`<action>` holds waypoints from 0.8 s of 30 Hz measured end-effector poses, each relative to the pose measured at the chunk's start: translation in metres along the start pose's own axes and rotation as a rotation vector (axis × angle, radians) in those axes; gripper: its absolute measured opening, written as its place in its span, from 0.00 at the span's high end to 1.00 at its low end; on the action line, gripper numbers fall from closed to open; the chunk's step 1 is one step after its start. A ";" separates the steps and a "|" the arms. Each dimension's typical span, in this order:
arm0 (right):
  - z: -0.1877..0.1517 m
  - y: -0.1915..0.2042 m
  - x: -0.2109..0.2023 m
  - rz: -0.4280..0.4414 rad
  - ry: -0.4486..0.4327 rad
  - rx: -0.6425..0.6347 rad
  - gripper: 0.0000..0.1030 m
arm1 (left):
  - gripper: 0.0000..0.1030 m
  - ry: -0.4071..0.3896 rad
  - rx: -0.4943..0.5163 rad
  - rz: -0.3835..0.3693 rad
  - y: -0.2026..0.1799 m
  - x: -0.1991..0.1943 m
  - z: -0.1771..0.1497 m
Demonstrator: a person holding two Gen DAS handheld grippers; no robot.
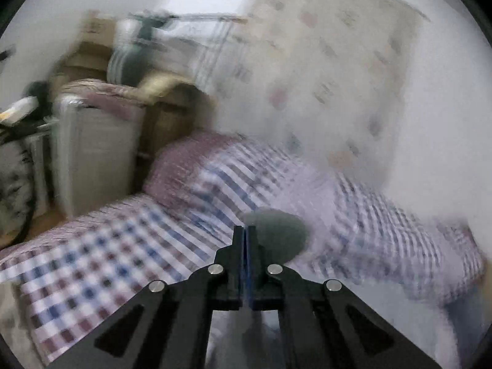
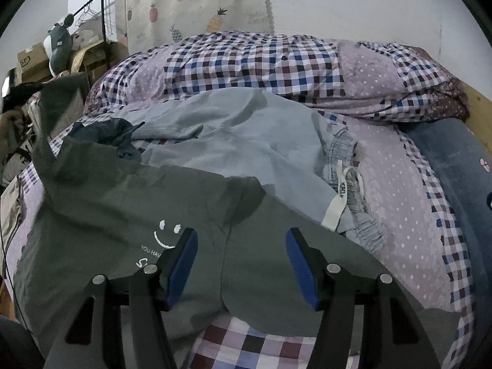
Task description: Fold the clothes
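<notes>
Grey shirt [image 2: 123, 215] lies on checked bedding [image 2: 252, 58] beneath pineapple curtain [image 2: 196, 0].

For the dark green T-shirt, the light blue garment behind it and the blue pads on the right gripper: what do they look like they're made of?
Dark green T-shirt: soft matte knit, probably cotton; it drapes in loose creases, with a white printed smiley.
Light blue garment: thin woven or jersey cloth, matte, with a gathered elastic waistband.
Blue pads: likely rubber or soft plastic, ribbed-looking; uncertain.

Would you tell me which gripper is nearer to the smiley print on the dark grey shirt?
Right. The right gripper hangs open just beside the smiley print on the dark grey shirt. The left gripper is shut on a grey edge, apparently that shirt's; the print is out of its view.
</notes>
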State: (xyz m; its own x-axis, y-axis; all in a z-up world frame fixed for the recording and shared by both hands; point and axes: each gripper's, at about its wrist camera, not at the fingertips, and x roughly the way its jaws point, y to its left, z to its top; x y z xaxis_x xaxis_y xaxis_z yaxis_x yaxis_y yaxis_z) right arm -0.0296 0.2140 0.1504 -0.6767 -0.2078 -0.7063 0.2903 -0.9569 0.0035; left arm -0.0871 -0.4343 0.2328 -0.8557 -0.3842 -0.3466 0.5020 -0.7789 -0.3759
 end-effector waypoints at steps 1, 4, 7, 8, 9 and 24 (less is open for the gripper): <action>-0.001 0.001 0.000 0.001 0.002 0.000 0.38 | 1.00 0.016 -0.014 0.035 0.012 0.002 0.002; -0.002 0.005 -0.002 0.004 0.011 0.000 0.38 | 0.99 0.101 -0.036 0.213 0.051 0.019 -0.004; -0.002 0.010 -0.003 0.013 0.020 -0.007 0.38 | 0.56 0.259 -0.117 0.322 0.099 0.037 -0.028; -0.002 0.012 -0.004 0.015 0.024 -0.014 0.38 | 0.45 0.282 -0.149 0.312 0.114 0.037 -0.037; -0.001 0.014 -0.004 0.015 0.026 -0.022 0.38 | 0.44 0.304 -0.180 0.301 0.128 0.036 -0.046; -0.007 0.056 -0.001 0.077 0.051 -0.064 0.38 | 0.29 0.683 -0.252 -0.083 0.148 0.011 -0.183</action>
State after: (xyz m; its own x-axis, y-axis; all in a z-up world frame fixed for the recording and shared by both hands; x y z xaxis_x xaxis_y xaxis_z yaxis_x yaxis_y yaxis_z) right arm -0.0077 0.1626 0.1461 -0.6159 -0.2682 -0.7408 0.3842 -0.9231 0.0149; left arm 0.0011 -0.4627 0.0160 -0.6643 0.1298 -0.7361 0.5232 -0.6226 -0.5820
